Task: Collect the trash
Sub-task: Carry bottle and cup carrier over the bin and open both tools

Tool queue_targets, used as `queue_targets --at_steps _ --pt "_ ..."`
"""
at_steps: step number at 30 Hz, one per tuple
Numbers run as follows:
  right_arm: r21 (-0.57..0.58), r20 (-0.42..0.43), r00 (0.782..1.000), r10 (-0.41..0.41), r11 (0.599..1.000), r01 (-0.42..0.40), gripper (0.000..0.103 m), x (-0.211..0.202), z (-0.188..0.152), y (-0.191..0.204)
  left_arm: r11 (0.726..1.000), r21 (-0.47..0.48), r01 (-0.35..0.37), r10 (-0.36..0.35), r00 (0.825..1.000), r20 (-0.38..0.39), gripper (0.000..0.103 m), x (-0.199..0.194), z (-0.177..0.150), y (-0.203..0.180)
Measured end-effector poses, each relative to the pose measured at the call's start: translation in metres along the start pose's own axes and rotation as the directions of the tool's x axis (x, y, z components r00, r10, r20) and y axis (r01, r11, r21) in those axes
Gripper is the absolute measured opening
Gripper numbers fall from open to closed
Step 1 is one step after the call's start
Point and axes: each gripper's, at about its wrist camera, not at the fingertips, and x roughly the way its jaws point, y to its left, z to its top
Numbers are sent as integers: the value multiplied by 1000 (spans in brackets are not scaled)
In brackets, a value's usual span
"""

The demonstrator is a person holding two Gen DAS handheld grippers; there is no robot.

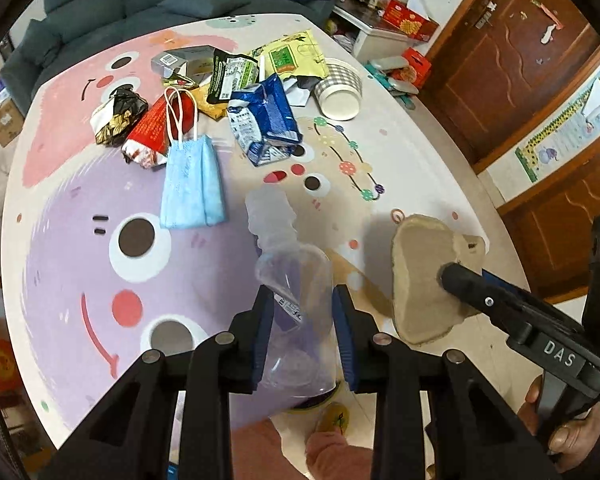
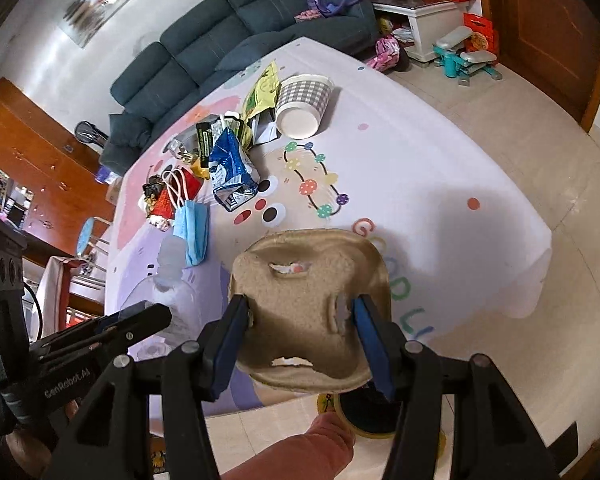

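Left gripper (image 1: 302,320) is clamped on a clear plastic bottle (image 1: 290,280), blue pads pressed against its lower body on both sides; the bottle is held off the table, neck pointing toward 12 o'clock, a small printed label near the left pad. The bottle is transparent and blurred, so its cap end is hard to make out. Right gripper (image 2: 300,320) is closed about halfway on a brown pulp cup carrier (image 2: 308,300), pads against its two side edges; the carrier is torn at two slots and is held above the near table edge. In the left wrist view the carrier (image 1: 420,280) sits at 3 o'clock of the bottle, with one right finger across it. Remaining trash lies on the table (image 1: 80,240) toward 12 o'clock: a blue mask (image 1: 192,184) flat and nearest, a blue carton (image 1: 264,124) crushed, a red wrapper (image 1: 156,128), a black-gold wrapper (image 1: 116,116), a green packet (image 1: 230,76), a yellow bag (image 1: 296,56) and a checked paper cup (image 1: 338,90) on its side. Items at the far end of the pile overlap and are partly hidden. A sofa (image 2: 240,32) stands beyond the table.
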Motion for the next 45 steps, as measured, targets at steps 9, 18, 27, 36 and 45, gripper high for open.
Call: queue_targets --at_steps 9,18,27,36,45 --pt "22 -15 994 106 994 -105 55 -32 -38 -63 999 -19 -30 31 998 57 28 -21 -52 -57" --pt "3 -124 983 137 990 -138 55 -37 -86 -111 994 -101 -27 31 999 38 28 -14 -123 -91" --pt "50 -278 955 108 994 -98 56 21 -133 -139 995 -91 -41 34 996 -78 28 39 -173 -101" --pt "105 -365 930 42 994 -4 56 123 -173 -168 989 -146 -15 -3 992 -122 29 142 -198 -69" --pt "105 -428 904 4 993 46 56 208 -195 -178 972 -231 -36 -5 984 -176 59 218 -224 -25"
